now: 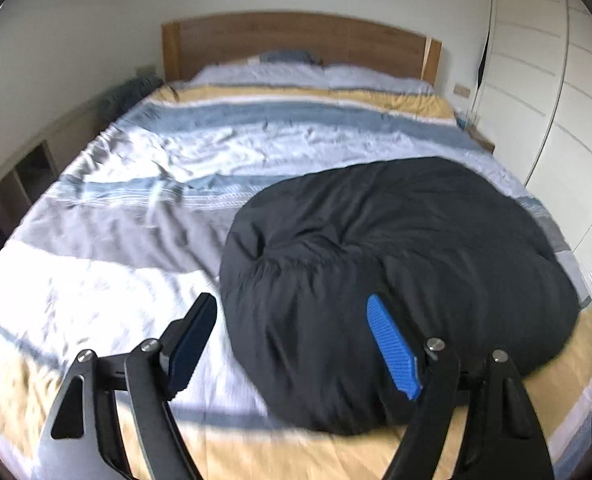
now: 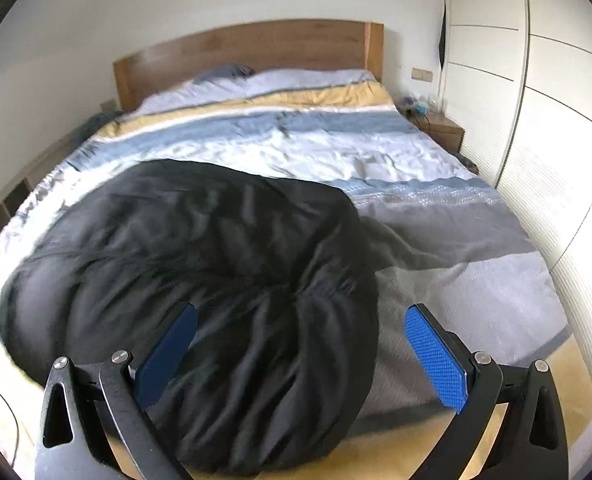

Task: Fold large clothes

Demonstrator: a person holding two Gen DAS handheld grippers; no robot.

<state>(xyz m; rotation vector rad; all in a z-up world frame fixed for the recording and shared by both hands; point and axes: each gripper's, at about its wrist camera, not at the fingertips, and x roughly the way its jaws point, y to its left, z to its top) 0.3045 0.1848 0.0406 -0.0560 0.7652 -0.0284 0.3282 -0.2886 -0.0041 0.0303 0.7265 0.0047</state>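
Left gripper (image 1: 292,348) spread wide, empty, above striped bed (image 1: 136,240). Black padded garment (image 1: 396,272) heaped at three o'clock of bed centre. Likely light, puffy, slippery; best pinched at hem edges, about six o'clock. Right gripper (image 2: 302,354) spread too, holding nothing.

The left gripper (image 1: 292,344) has 2 black metal fingers on angular linkage arms with triangular cut-outs, each arm carrying 2 round silver screws near its tip. Ribbed bright blue pads (image 1: 394,348) line the fingers' inner faces. The right gripper (image 2: 302,354) is built alike, its blue pads (image 2: 436,360) finely cross-hatched.
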